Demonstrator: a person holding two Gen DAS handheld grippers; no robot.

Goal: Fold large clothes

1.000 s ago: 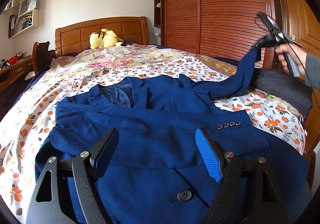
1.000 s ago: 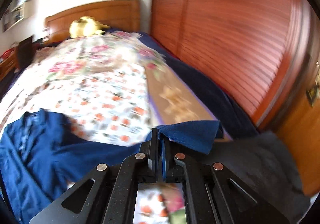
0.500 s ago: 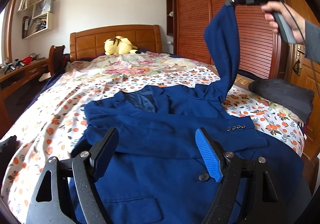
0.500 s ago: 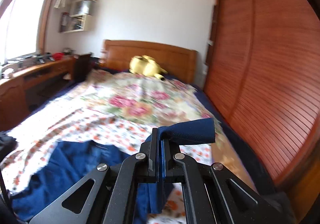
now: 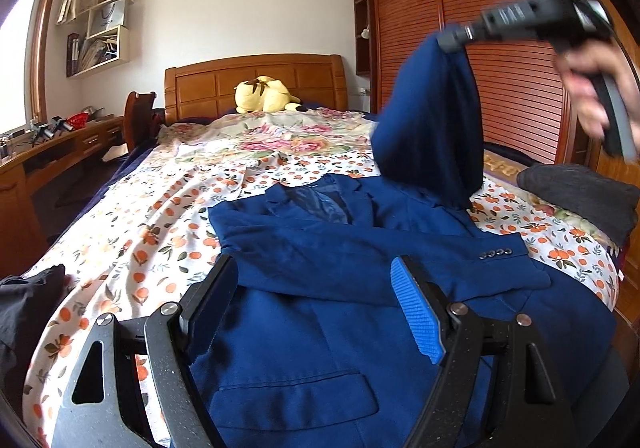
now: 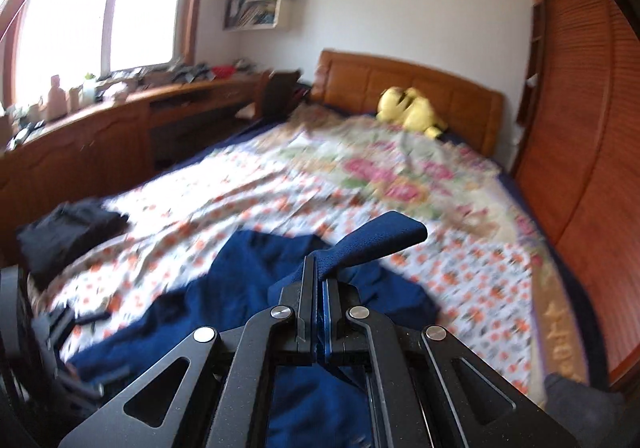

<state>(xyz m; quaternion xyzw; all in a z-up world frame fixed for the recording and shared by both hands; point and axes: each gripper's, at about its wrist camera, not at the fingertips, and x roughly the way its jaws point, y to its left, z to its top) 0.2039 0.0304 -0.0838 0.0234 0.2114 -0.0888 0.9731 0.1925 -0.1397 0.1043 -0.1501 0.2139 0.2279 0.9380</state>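
Bed with floral and orange-print sheet (image 5: 168,216) fills mid frame; wooden headboard (image 5: 256,82) at upper centre, yellow plush toy (image 5: 266,96) just below it. Louvred wooden wardrobe doors (image 5: 516,88) upper right. Wall shelves (image 5: 100,36) upper left, wooden desk (image 5: 48,156) with clutter at left edge. Dark folded garment (image 5: 580,200) on the bed at right, black cloth (image 5: 28,300) lower left.

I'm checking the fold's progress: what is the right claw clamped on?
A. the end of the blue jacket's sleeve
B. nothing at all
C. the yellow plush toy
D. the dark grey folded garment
A: the right claw is shut on the cuff end of the blue blazer jacket's sleeve, which hangs lifted above the jacket body on the floral bedspread.
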